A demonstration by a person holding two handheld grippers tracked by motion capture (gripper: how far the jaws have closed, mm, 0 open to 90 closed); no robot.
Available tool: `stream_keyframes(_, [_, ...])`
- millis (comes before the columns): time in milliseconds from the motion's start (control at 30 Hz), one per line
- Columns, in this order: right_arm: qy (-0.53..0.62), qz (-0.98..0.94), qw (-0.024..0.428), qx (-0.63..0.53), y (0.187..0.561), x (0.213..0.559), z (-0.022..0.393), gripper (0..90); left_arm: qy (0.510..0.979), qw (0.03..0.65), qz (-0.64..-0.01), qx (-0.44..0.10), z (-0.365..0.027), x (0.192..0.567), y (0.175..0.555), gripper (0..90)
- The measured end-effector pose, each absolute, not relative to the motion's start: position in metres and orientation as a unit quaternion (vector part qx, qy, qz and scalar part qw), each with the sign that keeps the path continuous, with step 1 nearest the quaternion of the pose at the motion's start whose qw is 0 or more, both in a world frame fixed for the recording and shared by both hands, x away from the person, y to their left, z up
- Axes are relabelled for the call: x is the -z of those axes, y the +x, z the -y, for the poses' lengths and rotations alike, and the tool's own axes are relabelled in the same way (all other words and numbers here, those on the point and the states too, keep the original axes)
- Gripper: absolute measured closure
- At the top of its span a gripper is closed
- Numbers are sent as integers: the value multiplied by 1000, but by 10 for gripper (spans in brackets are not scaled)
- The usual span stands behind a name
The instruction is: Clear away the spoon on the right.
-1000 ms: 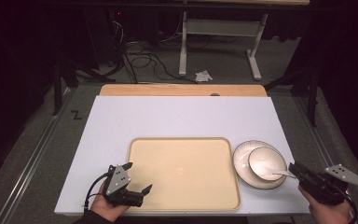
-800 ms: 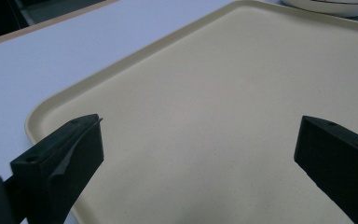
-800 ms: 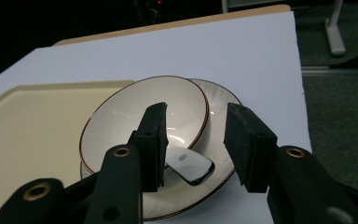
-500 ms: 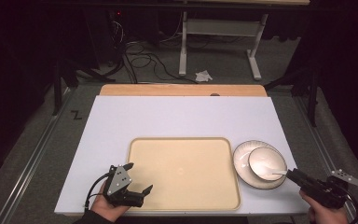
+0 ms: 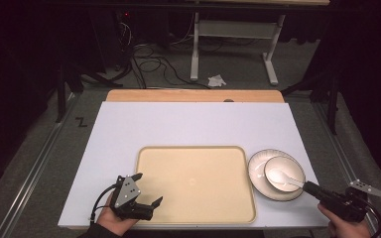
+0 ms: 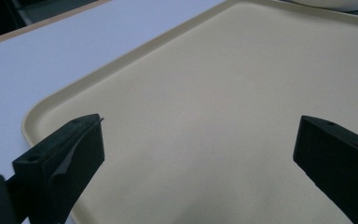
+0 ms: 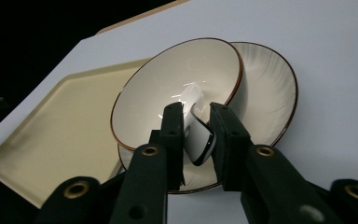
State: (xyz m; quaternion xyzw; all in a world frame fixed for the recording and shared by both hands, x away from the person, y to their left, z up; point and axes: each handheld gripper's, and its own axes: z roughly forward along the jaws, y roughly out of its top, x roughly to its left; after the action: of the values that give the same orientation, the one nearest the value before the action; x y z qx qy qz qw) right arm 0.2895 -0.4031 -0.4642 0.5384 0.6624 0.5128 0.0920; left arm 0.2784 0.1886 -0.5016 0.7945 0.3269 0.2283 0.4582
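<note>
A white spoon [image 5: 281, 176] lies in a cream bowl [image 5: 291, 166] that sits on a white plate [image 5: 254, 171] to the right of a beige tray [image 5: 196, 183]. My right gripper [image 5: 308, 186] reaches in from the near right. Its jaws have just been closing, and in the right gripper view the gripper [image 7: 196, 112] is shut on the spoon's handle [image 7: 200, 140] above the bowl [image 7: 168, 79] and plate [image 7: 270, 84]. My left gripper [image 5: 149, 188] hovers open over the tray's near left corner. Nothing is between the jaws of that gripper [image 6: 196, 140] above the tray [image 6: 214, 84].
The white tabletop [image 5: 188, 124] stretches far beyond the tray, with a wooden strip [image 5: 193, 95] along its far edge. The tray [image 7: 60, 135] holds nothing. Beyond the table stand a desk frame [image 5: 233, 44] and cables on a dark floor.
The right gripper has shifted slightly toward the near edge at the bowl's near right rim and tilted. The left gripper has stayed where it was.
</note>
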Motion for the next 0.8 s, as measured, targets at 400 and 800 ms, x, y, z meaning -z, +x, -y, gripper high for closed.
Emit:
stream_keyframes(400, [493, -698, 95, -510, 286, 458, 394, 869, 794, 458, -326, -229, -189, 501, 278, 25])
stream_keyframes(800, [471, -693, 148, -525, 278, 443, 388, 870, 794, 459, -327, -230, -189, 501, 278, 25])
